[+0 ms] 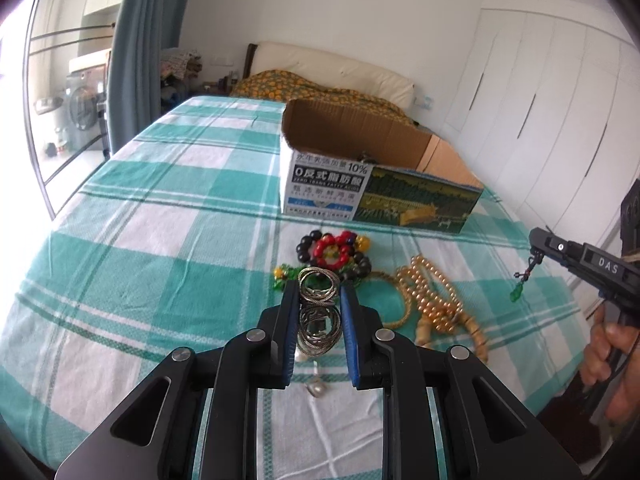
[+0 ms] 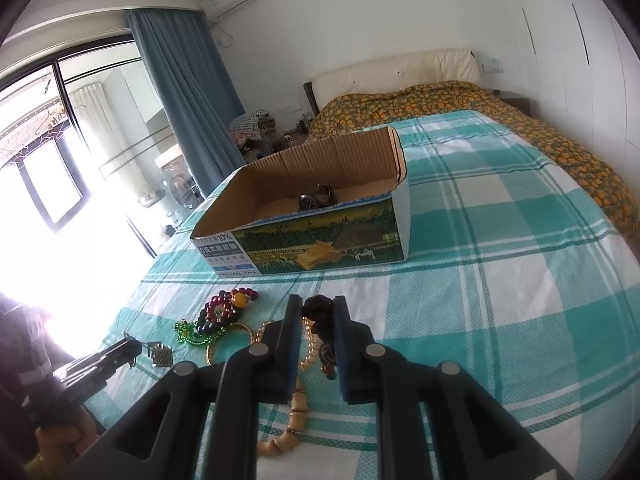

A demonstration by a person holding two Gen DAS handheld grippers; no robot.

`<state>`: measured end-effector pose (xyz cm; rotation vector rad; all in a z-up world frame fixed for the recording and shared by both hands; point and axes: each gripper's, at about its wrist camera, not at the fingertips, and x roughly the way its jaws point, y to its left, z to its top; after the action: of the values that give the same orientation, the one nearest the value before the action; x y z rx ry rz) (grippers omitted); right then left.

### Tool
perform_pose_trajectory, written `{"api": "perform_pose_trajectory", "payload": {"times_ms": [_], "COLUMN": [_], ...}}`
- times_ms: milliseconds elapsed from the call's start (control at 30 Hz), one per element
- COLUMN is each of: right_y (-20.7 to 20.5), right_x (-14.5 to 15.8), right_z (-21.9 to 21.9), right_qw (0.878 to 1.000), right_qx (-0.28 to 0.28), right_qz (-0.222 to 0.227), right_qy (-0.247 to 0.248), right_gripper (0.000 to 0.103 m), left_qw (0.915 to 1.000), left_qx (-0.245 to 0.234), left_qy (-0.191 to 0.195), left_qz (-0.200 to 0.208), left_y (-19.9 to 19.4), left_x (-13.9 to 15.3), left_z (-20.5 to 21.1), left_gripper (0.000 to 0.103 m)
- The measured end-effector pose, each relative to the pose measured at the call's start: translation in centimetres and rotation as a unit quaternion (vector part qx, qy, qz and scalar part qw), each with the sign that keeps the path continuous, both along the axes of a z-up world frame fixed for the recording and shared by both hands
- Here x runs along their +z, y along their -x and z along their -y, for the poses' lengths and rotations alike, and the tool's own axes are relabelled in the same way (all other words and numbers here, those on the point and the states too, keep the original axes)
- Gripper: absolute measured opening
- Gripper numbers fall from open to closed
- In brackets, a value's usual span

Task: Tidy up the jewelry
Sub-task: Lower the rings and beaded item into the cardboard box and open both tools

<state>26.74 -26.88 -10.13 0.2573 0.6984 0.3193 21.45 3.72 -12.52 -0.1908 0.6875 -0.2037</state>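
Left gripper (image 1: 320, 300): fingers set around a coiled silver chain (image 1: 318, 312), seemingly pinching it above the bed (image 1: 160, 208).
Right gripper (image 2: 318, 312): clamped on a dark beaded pendant (image 2: 320, 320) with a green drop.
Handling: likely light, limp, slippery, tangle-prone; best gripped across bunched coils.
Box (image 2: 320, 236): ahead of both grippers, watch (image 2: 316, 200) inside.
Writing: "10%", "ZERO TRANS FATTY ACIDS"; "DAS" on the right gripper.

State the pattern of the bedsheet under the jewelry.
Teal and white plaid bedsheet; clearest in the right wrist view.
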Motion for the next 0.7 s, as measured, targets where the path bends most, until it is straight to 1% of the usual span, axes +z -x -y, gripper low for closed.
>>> {"api": "perform_pose_trajectory", "payload": {"times_ms": [200, 333, 433, 500, 567, 700], "right_y": [-1.4, -4.2, -6.9, -9.0, -11.2, -15.8], "right_x": [3.0, 5.3, 6.8, 7.3, 7.4, 6.1], "right_z": [-0.5, -1.6, -2.6, -3.3, -3.9, -5.4], "right_qw": [1.000, 0.999, 0.998, 0.998, 0.998, 0.997], "right_qx": [0.025, 0.046, 0.055, 0.060, 0.061, 0.072], "right_qz": [0.010, 0.019, 0.031, 0.033, 0.028, -0.005], "right_qy": [-0.002, 0.003, 0.011, 0.016, 0.017, 0.022], "right_gripper": [0.015, 0.015, 0.015, 0.015, 0.015, 0.015], "left_qw": [0.9997, 0.9990, 0.9984, 0.9982, 0.9973, 0.9966], "left_qx": [-0.016, -0.033, -0.046, -0.052, -0.063, -0.067], "left_qy": [0.019, 0.028, 0.032, 0.028, 0.035, 0.029], "left_qz": [0.008, 0.009, 0.009, 0.007, -0.009, -0.037], "left_y": [-3.2, -7.0, -10.5, -12.9, -15.5, -20.0], "left_x": [4.5, 8.0, 9.7, 10.1, 9.9, 8.2], "left_z": [0.1, 0.5, 1.2, 1.9, 2.6, 3.9], "left_gripper": [0.019, 0.019, 0.019, 0.019, 0.019, 0.019]}}
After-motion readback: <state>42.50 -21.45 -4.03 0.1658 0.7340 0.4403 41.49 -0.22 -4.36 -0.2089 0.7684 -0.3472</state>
